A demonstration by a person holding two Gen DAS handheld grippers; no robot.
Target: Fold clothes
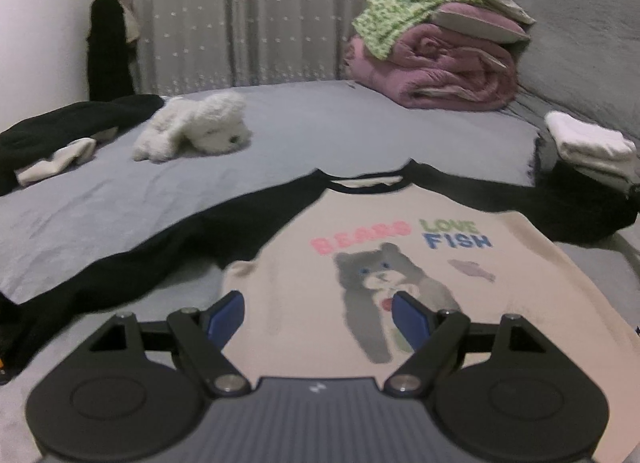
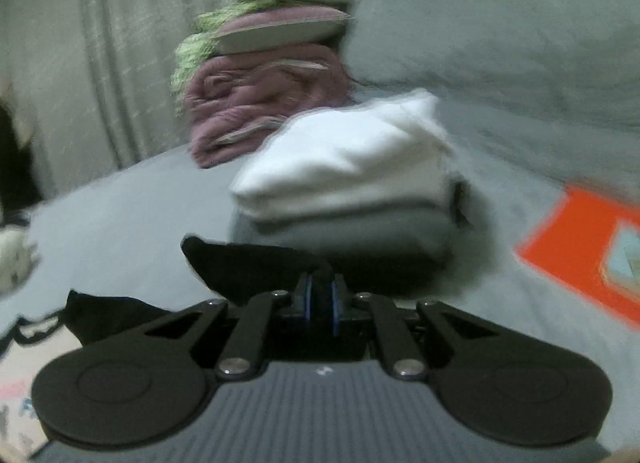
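Shirt: a cream raglan shirt (image 1: pixel 400 247) with black sleeves and a bear print is lying face up on the grey bed sheet (image 1: pixel 320 123), collar pointing toward 12 o'clock in the left wrist view.

Left gripper: the left gripper (image 1: pixel 318 313) is hovering over the shirt's lower front, its 2 blue-padded jaws spread wide; the cream fabric is showing between them and neither pad is visibly touching it.

Right gripper: the right gripper (image 2: pixel 320 295) is pinching the black sleeve (image 2: pixel 256 263), jaws pressed nearly together with dark cloth between them; the sleeve is spreading toward 10 o'clock from the tips.

Stack: a white folded garment (image 2: pixel 348 167) is sitting on a grey one just beyond the right jaws at 12 o'clock.

Bedding: a rolled mauve quilt (image 1: pixel 440 71) topped with green cloth is resting at 1 o'clock in the left view.

Toy: a white plush animal (image 1: pixel 196 127) is lying at 11 o'clock, well apart from the shirt.

Card: an orange item (image 2: pixel 580 239) is lying blurred at 3 o'clock.
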